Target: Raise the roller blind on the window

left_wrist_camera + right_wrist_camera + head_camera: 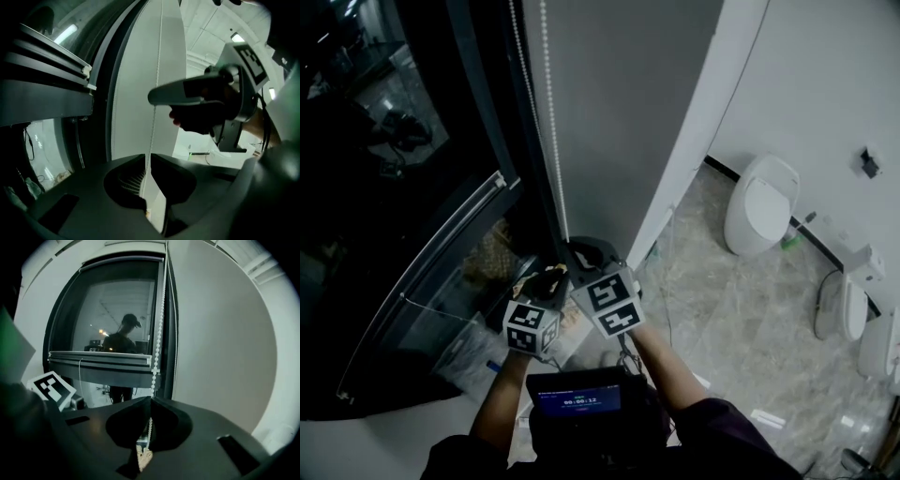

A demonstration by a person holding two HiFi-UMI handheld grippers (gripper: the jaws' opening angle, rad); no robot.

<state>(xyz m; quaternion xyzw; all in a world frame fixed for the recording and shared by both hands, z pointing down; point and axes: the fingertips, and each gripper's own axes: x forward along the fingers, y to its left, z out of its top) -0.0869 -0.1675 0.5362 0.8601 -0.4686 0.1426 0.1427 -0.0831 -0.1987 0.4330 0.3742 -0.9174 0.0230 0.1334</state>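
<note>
- Clamping the bead chain, both grippers sat low on it, in front of the person's chest.
- The right gripper had its jaws pressed together on the chain, and a loose bunch of beads gathered just behind them.
- The left gripper pinched the chain just below the right one. In the left gripper view the chain ran up out of the closed jaws and past the right gripper's tip.
- The roller blind's bottom rail hung level to the left of the chain, well above both grippers, and its near end lay just beside the beads.
- The window lay dark to the left of the chain. A person's reflection showed in it above the rail.
- A dark frame post stood just right of the chain, and a pale grey wall panel rose beyond the post.
- Well to the right of the chain, two white urinals stood along the far wall over a marbled floor.
- Below the chain's lower end, a device with a lit screen sat at the person's chest.
- Pale clutter lay at the window's foot, left of the chain, too dim to name.
</note>
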